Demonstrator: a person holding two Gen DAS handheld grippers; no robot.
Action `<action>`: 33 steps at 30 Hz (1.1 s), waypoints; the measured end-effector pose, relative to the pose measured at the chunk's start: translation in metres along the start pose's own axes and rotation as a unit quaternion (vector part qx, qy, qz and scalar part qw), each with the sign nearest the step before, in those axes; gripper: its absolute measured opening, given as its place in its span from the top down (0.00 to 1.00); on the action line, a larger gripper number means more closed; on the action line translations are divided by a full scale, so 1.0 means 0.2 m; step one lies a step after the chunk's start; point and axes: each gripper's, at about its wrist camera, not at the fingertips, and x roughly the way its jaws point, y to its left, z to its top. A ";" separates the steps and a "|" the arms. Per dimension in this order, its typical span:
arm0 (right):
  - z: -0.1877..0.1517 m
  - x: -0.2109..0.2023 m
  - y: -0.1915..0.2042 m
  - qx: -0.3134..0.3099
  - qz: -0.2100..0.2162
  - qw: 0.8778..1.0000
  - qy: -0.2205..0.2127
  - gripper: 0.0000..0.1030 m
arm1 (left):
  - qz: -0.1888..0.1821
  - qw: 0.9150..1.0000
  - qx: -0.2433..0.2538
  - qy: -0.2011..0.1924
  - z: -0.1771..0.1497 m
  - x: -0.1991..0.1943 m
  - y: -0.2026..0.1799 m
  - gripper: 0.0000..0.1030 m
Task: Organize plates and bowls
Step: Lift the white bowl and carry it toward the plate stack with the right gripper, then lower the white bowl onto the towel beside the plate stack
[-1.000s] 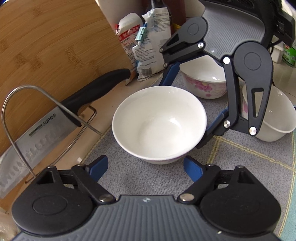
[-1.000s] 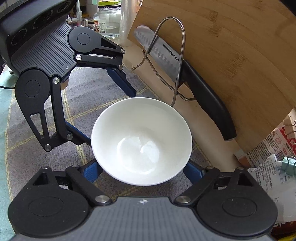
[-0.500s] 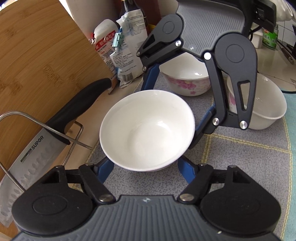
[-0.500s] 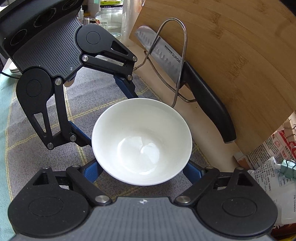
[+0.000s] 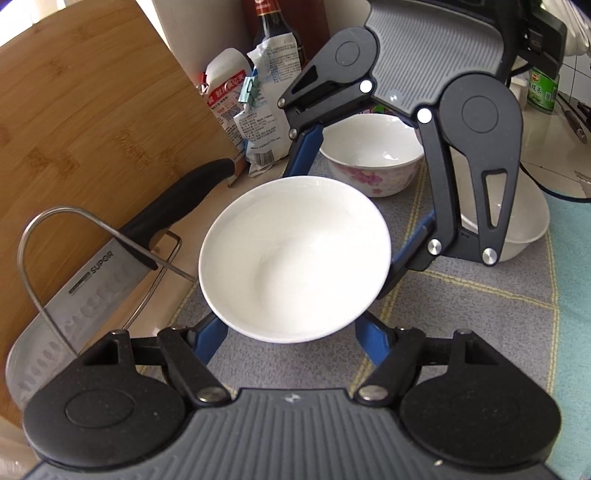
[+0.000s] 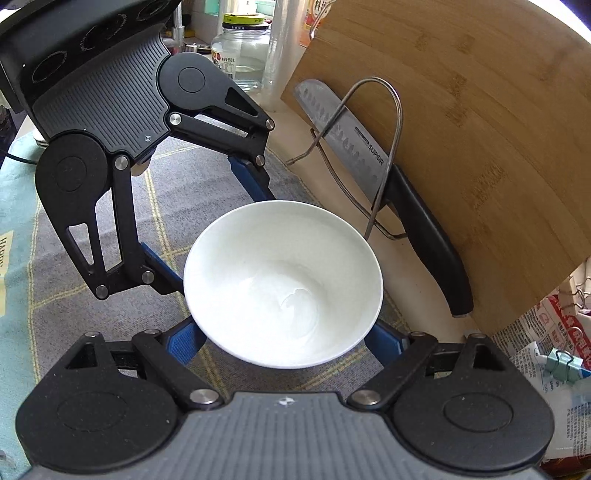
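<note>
A plain white bowl (image 5: 295, 258) hangs a little above the grey checked mat (image 5: 461, 314), gripped from two opposite sides. My left gripper (image 5: 291, 328) is shut on its near side, blue fingers tucked under the rim. My right gripper (image 5: 354, 214) faces it from the far side and is shut on the same bowl. In the right wrist view the bowl (image 6: 284, 284) sits between my right gripper (image 6: 284, 339) and my left gripper (image 6: 207, 225). A floral bowl (image 5: 373, 162) and another white bowl (image 5: 524, 221) rest on the mat behind.
A bamboo cutting board (image 5: 92, 129) leans at the left, with a large knife (image 5: 110, 266) in a wire rack (image 5: 48, 229) against it. Food packets (image 5: 258, 122) and a dark bottle (image 5: 273, 29) stand at the back. A glass jar (image 6: 243, 55) stands beyond the mat.
My left gripper's fingers closed in under the white bowl's rim. The bowl, which sat on the mat, has come up off it with both grippers.
</note>
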 end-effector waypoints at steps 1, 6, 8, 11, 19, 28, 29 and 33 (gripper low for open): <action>0.01 -0.01 0.01 -0.002 0.001 1.000 -0.001 0.08 | 0.004 1.000 -0.002 0.001 -0.01 -0.03 -0.01 0.27; 0.07 -0.07 0.11 -0.024 0.006 1.000 -0.008 0.08 | 0.020 1.000 -0.017 0.001 -0.05 -0.14 -0.08 0.27; 0.09 -0.09 0.16 -0.034 0.005 0.999 -0.010 0.08 | 0.031 0.999 -0.023 -0.001 -0.07 -0.18 -0.11 0.27; 0.12 -0.10 0.24 -0.048 0.011 0.999 -0.010 0.08 | 0.038 0.999 -0.038 0.001 -0.12 -0.23 -0.16 0.27; 0.16 -0.14 0.45 -0.076 0.033 0.996 -0.015 0.08 | 0.065 0.996 -0.057 0.004 -0.26 -0.41 -0.28 0.26; 0.27 -0.12 0.65 -0.105 0.056 0.993 -0.022 0.08 | 0.087 0.992 -0.086 0.014 -0.40 -0.55 -0.34 0.26; 0.28 -0.12 0.68 -0.109 0.058 0.992 -0.021 0.08 | 0.089 0.992 -0.089 0.015 -0.43 -0.57 -0.35 0.26; 0.33 -0.08 0.75 -0.119 0.069 0.990 -0.020 0.08 | 0.094 0.990 -0.102 0.019 -0.50 -0.61 -0.36 0.26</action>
